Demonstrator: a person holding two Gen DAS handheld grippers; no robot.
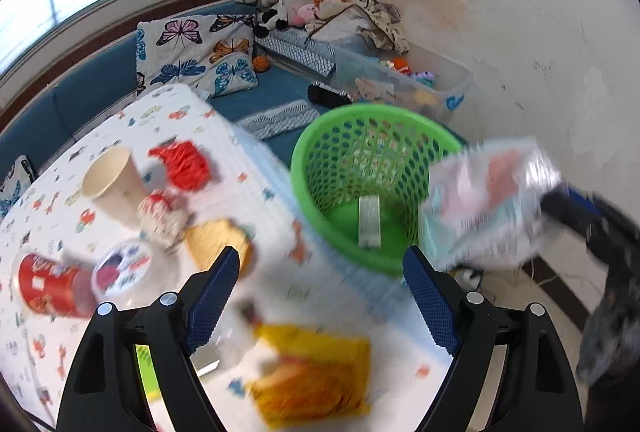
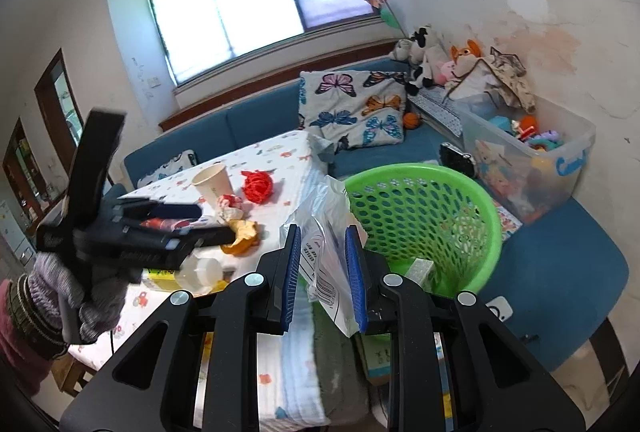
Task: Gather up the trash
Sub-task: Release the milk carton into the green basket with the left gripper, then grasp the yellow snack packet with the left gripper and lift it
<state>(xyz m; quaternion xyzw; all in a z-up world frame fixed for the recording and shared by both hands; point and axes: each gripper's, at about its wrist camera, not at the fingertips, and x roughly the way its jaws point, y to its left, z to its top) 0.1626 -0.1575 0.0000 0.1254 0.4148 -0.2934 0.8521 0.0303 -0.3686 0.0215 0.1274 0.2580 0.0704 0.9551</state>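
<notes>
Right gripper (image 2: 323,272) clamped on a crinkled clear plastic wrapper with printed label (image 2: 326,252), held at the near rim of the green perforated plastic basket (image 2: 424,208). Left gripper (image 1: 320,296) spread wide, empty, above the patterned tabletop (image 1: 168,120). Inside the basket, only one small pale box (image 1: 369,221). Left to collect: cream paper cup (image 1: 114,178), red can (image 1: 50,285), yellow packet (image 1: 316,378), red netting (image 1: 185,165). Barely begun, by the look.

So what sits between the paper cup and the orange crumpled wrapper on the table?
A crumpled red-and-white wrapper lies between the paper cup and the orange wrapper. The right wrist view shows it sharply; the left wrist view is blurred.
</notes>
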